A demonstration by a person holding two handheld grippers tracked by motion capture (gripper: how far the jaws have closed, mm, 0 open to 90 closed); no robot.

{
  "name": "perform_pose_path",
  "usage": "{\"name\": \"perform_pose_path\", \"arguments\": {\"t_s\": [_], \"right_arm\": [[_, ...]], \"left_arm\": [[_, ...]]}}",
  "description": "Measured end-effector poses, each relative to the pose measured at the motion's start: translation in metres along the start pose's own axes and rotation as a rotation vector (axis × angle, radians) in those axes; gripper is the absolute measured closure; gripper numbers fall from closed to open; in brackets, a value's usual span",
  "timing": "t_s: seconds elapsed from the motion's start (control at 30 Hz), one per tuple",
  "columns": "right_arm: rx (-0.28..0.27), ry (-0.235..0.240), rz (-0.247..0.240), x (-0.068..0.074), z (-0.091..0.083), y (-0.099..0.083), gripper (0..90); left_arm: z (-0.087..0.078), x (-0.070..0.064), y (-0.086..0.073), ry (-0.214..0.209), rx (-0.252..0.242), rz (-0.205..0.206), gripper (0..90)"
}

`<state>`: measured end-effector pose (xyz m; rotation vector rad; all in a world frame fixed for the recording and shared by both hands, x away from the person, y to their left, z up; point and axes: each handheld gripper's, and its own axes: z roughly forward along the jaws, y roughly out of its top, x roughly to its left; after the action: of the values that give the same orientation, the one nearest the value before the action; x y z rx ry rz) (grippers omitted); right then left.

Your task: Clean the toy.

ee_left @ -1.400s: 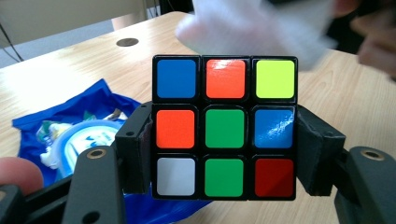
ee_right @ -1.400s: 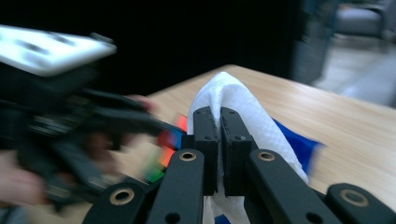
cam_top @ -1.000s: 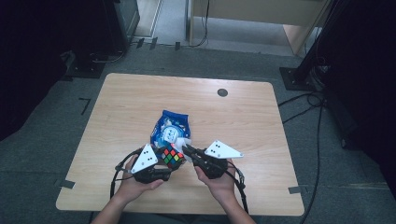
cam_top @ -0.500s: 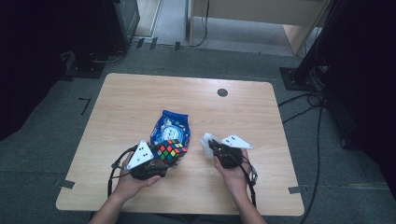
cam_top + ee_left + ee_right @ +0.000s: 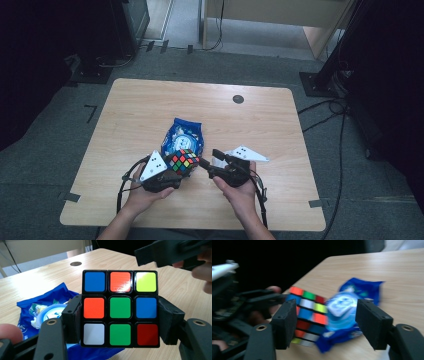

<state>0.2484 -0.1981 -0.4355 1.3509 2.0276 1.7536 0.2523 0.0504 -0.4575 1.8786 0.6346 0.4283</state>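
A scrambled Rubik's cube (image 5: 183, 161) is held just above the table near its front edge, with my left gripper (image 5: 180, 167) shut on it. In the left gripper view the cube (image 5: 120, 308) sits squarely between the two jaws of the gripper (image 5: 121, 321), which press its left and right sides. My right gripper (image 5: 208, 159) is open, right of the cube, and points at it. In the right gripper view the jaws of the gripper (image 5: 328, 323) stand wide apart, with the cube (image 5: 308, 315) a little beyond them and to the left.
A blue snack bag (image 5: 184, 135) lies flat on the wooden table (image 5: 150, 100), right behind the cube. A round dark grommet (image 5: 238, 99) sits near the far edge. Cables and stand bases (image 5: 320, 85) lie on the floor around the table.
My right gripper drew away to the right half a second ago and has come back close to the cube. The left gripper has kept the cube in about the same place.
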Motion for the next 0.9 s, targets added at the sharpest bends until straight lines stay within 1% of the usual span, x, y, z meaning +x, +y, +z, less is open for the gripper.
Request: {"name": "perform_pose_path", "arguments": {"t_s": [0.03,0.1,0.17,0.23,0.27,0.33,0.47,0.5,0.53,0.6,0.67,0.73,0.8,0.83,0.87,0.9], "right_arm": [[0.007,0.007,0.007,0.003,0.003,-0.001,28.5],[0.032,0.031,0.041,0.009,0.010,-0.003,26.2],[0.046,0.031,0.071,0.011,0.015,-0.005,26.6],[0.070,0.016,0.134,0.009,0.019,-0.007,29.1],[0.068,0.035,0.173,0.007,0.020,-0.009,30.4],[0.071,0.066,0.223,0.004,0.021,-0.011,32.1],[0.080,0.060,0.257,0.003,0.020,-0.011,33.4],[0.077,0.059,0.266,0.003,0.020,-0.011,34.3],[0.085,0.049,0.262,0.003,0.019,-0.011,34.4],[0.097,0.019,0.232,0.005,0.019,-0.011,34.4],[0.099,0.005,0.214,0.006,0.017,-0.009,34.5],[0.081,-0.007,0.204,0.003,0.013,-0.004,34.5],[0.065,-0.010,0.203,-0.002,0.007,0.003,34.5],[0.063,-0.006,0.201,-0.004,0.002,0.008,34.5],[0.057,-0.008,0.197,-0.005,0.000,0.010,34.4],[0.058,-0.010,0.193,-0.006,-0.004,0.013,34.5]], "left_arm": [[0.001,-0.002,0.000,0.001,0.000,0.008,34.2],[0.002,-0.005,0.000,0.004,-0.002,0.017,34.2],[0.003,-0.008,0.000,0.006,-0.005,0.030,34.2],[0.003,-0.011,0.001,0.002,-0.019,0.041,34.2],[0.003,-0.013,0.001,0.003,-0.026,0.048,34.2],[0.003,-0.015,0.001,0.010,-0.029,0.062,34.2],[0.005,-0.015,0.000,-0.005,-0.025,0.049,34.2],[0.006,-0.015,0.000,-0.016,-0.018,0.042,34.1],[0.007,-0.015,-0.001,-0.024,-0.009,0.037,34.1],[0.008,-0.014,-0.001,-0.033,0.001,0.040,33.9],[0.008,-0.013,-0.002,-0.048,0.001,0.042,33.1],[0.007,-0.011,-0.004,-0.066,0.012,0.053,31.4],[0.006,-0.009,-0.006,-0.078,0.019,0.082,30.2],[0.005,-0.008,-0.007,-0.076,0.022,0.097,30.4],[0.005,-0.007,-0.008,-0.065,0.028,0.127,31.1],[0.005,-0.007,-0.010,-0.039,0.032,0.162,32.7]]}}
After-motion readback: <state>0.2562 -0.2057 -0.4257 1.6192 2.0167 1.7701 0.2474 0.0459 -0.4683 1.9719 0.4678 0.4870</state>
